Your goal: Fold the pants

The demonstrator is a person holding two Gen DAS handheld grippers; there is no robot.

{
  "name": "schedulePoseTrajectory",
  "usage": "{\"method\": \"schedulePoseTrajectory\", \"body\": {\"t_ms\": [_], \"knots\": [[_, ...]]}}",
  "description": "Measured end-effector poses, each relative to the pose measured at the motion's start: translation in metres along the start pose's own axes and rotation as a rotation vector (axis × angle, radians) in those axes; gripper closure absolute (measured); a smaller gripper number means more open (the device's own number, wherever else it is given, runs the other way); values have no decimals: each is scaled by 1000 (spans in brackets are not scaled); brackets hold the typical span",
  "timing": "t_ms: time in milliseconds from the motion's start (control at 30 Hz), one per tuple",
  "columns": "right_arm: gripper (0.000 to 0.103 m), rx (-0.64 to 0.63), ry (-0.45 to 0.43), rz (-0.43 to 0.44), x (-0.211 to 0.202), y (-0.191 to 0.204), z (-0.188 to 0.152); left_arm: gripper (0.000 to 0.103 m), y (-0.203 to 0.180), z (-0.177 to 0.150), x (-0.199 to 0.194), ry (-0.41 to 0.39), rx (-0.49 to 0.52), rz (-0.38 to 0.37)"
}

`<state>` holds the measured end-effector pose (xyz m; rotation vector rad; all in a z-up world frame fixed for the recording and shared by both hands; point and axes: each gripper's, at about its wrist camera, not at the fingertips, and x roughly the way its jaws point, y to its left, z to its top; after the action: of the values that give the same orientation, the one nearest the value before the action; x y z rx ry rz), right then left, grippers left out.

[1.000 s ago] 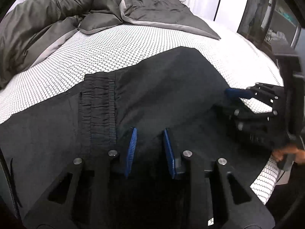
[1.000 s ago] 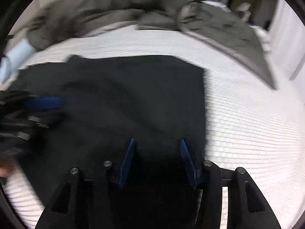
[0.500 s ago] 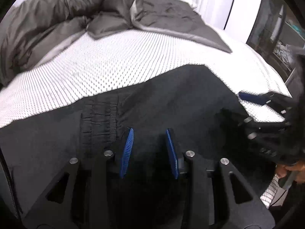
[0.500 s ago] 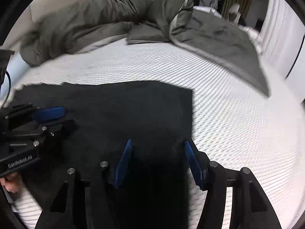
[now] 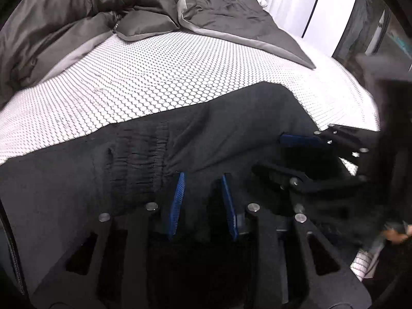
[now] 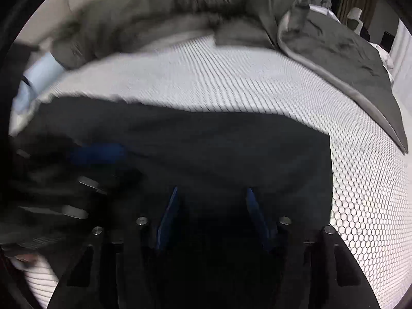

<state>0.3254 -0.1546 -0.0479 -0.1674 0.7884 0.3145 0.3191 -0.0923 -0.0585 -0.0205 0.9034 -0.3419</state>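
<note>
Black pants (image 5: 231, 128) lie partly folded on the white honeycomb-patterned bed; their gathered elastic waistband (image 5: 140, 159) shows left of centre in the left wrist view. My left gripper (image 5: 203, 180) is open, its blue pads low over the black cloth beside the waistband. My right gripper (image 6: 212, 195) is open wider, low over the pants (image 6: 206, 141) near their right edge. Each gripper shows in the other's view: the right one (image 5: 303, 154) at the right, the left one (image 6: 97, 159) blurred at the left.
A rumpled dark grey duvet (image 5: 90, 7) is heaped along the far side of the bed and also shows in the right wrist view (image 6: 334, 46). White mattress cover (image 6: 360, 180) stretches right of the pants. A pale blue pillow (image 6: 43, 69) lies far left.
Both grippers have dropped closer to the pants and drawn nearer to each other. The cloth near the waistband has bunched up. The right gripper's view has swung, now blurred.
</note>
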Motion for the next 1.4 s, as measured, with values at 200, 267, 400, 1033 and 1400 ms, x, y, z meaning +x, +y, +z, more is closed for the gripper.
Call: {"method": "schedulePoseTrajectory", "body": {"t_ms": [200,267,400,1033,1400], "knots": [[50,90,-19,-229,-7,-44,-7,80,3,0,-8,2,23,2],[49,119,-31,-199,-12,-54,-8,79,-7,2,-22,-26,63,13],[49,112,-130,-128,-36,-39,7,77,-4,17,-32,-95,33,29],[45,143,-56,-278,-28,-51,15,81,19,18,-12,-43,-48,30],[41,22,10,-58,-19,14,-23,51,-3,-32,-26,-10,29,37]]}}
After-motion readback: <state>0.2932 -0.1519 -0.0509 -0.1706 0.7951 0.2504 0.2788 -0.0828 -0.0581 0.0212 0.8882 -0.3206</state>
